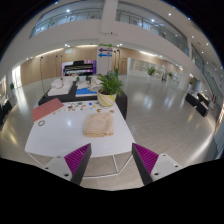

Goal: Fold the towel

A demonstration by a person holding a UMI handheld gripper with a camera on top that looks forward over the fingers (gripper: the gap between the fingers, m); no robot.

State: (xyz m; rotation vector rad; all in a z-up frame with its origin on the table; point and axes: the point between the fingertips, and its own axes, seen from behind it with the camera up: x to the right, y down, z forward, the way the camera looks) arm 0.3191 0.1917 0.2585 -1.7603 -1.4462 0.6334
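Fingers: we see the gripper [113, 160] held above the near edge of the worktop, its two fingers spread wide with nothing between them; the magenta pads [78, 157] face inward.
Towel: we note a beige towel [99, 124] lying in a loose, bunched heap on the worktop, ahead of the fingers and well apart from them, nearer the left finger's line than the right.
Worktop: we see a white worktop [60, 140] running away from the fingers, its near part bare.
Plant: we log a green leafy plant [108, 88] in a pale pot, standing beyond the towel at the far end of the worktop.
Board: we spot a reddish-brown flat board [45, 110] at the left side of the worktop, left of the towel and apart from it.
Blue item: we see a small blue thing [84, 96] just left of the plant pot; we cannot tell what it is.
Surroundings: we record a large bright hall with a shiny floor [160, 105] and an upper balcony.
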